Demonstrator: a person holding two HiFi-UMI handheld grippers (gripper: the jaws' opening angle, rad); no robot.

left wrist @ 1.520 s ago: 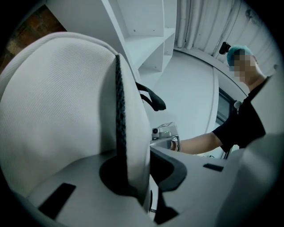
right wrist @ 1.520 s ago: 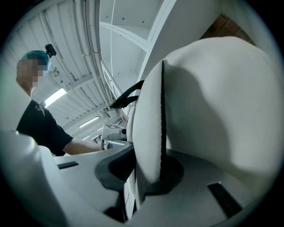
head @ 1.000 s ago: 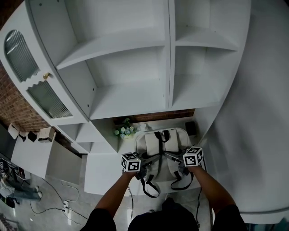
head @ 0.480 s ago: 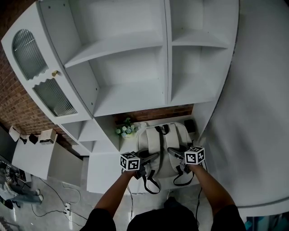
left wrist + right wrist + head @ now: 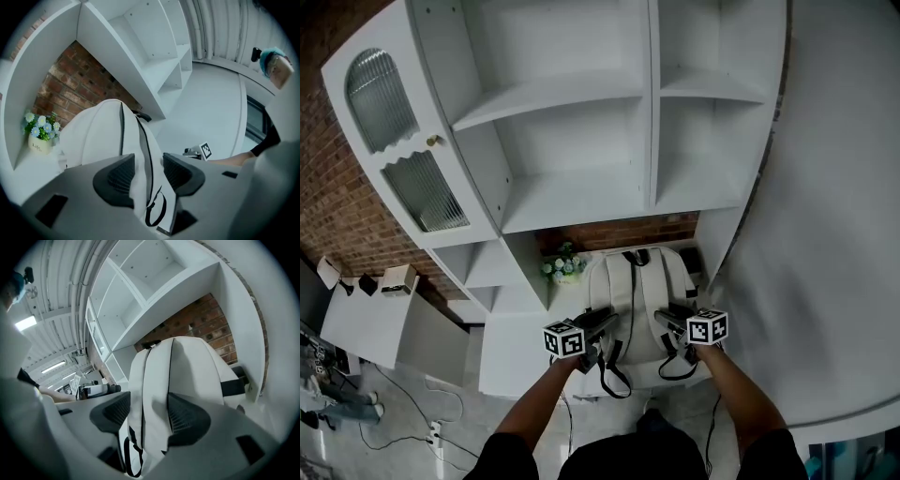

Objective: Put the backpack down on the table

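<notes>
Backpack on table near edge; left tongs, right tongs opening round straps, apparently loose.

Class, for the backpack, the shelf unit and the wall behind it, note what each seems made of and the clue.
Backpack: off-white matte fabric, perhaps canvas or nylon; it creases softly, with black trim. Shelf unit: smooth white-painted board, probably wood or laminate; flat, even faces. Wall: bare red brick, rough, with visible mortar joints.

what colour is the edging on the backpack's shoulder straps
Black, on the off-white fabric backpack, clearest in the right gripper view.
</notes>
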